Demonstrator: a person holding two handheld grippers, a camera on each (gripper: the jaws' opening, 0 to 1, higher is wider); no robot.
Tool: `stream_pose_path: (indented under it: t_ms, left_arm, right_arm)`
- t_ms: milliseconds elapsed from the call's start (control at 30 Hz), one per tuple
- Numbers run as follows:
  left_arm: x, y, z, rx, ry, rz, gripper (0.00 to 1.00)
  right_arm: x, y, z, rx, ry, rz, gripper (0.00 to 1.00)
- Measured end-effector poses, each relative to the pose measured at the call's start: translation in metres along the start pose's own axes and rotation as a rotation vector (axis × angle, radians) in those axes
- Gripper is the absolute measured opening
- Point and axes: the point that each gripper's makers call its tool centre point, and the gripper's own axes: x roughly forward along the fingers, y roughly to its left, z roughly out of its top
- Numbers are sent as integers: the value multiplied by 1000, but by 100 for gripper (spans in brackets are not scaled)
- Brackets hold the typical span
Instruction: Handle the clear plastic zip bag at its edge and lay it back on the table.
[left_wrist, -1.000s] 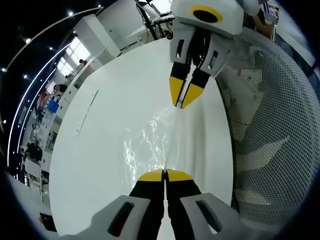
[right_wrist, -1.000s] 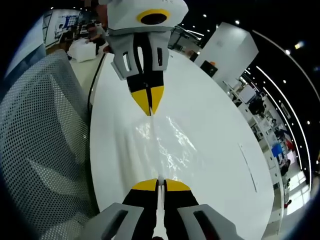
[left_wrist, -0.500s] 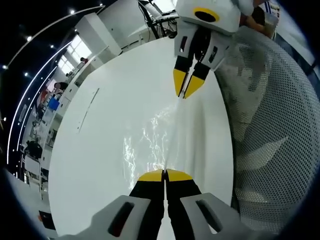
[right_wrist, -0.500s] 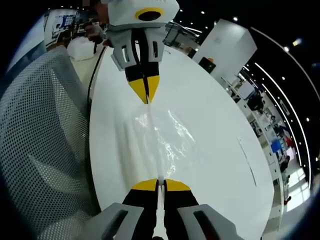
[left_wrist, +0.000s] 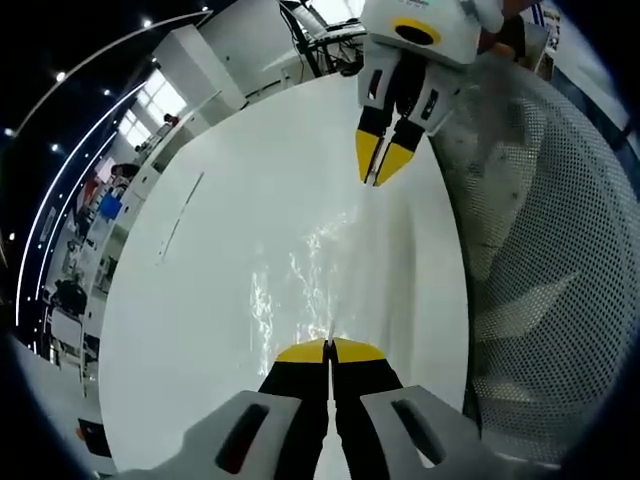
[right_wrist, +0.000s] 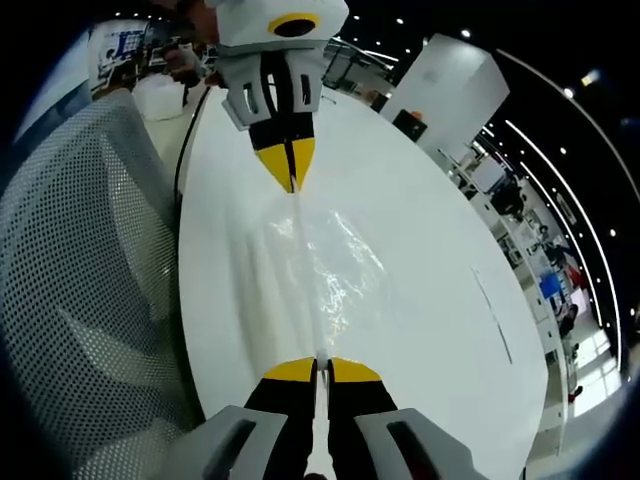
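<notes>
A clear plastic zip bag (left_wrist: 300, 270) (right_wrist: 325, 265) is stretched flat over the white table (left_wrist: 200, 300) (right_wrist: 430, 260), glinting with creases. My left gripper (left_wrist: 329, 343) is shut on one end of its edge. In the left gripper view the right gripper (left_wrist: 377, 182) comes in from the top, its yellow fingertips closed on the opposite end. In the right gripper view my right gripper (right_wrist: 318, 362) is shut on the bag's edge, and the left gripper (right_wrist: 290, 187) pinches the far end.
A grey mesh chair back (left_wrist: 550, 260) (right_wrist: 80, 280) stands close beside the table edge. A thin dark line (left_wrist: 180, 215) (right_wrist: 492, 315) marks the tabletop. Office desks and shelves (left_wrist: 90, 200) lie beyond the table.
The two grippers have drawn further apart, pulling the bag longer and tauter between them; each still holds its end.
</notes>
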Motion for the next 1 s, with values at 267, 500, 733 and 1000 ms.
stream_pose_path:
  t_ms: [267,500,733,1000]
  left_arm:
    - [-2,2,-2,-16,1,5,0]
    - [-4,0,0,-10,4,7,0]
    - [-4,0,1,-11,0,10,0]
    - [-4,-1,1,-8,-1,8,0]
  right_arm:
    - [-4,-1,-3,7,3,-6,0]
    - [-5,-1,-2,1,8,-11,0]
    - [-7,-4,-3,38,-7,-14,1]
    - [-17,-25,1,214,-115,-54,10]
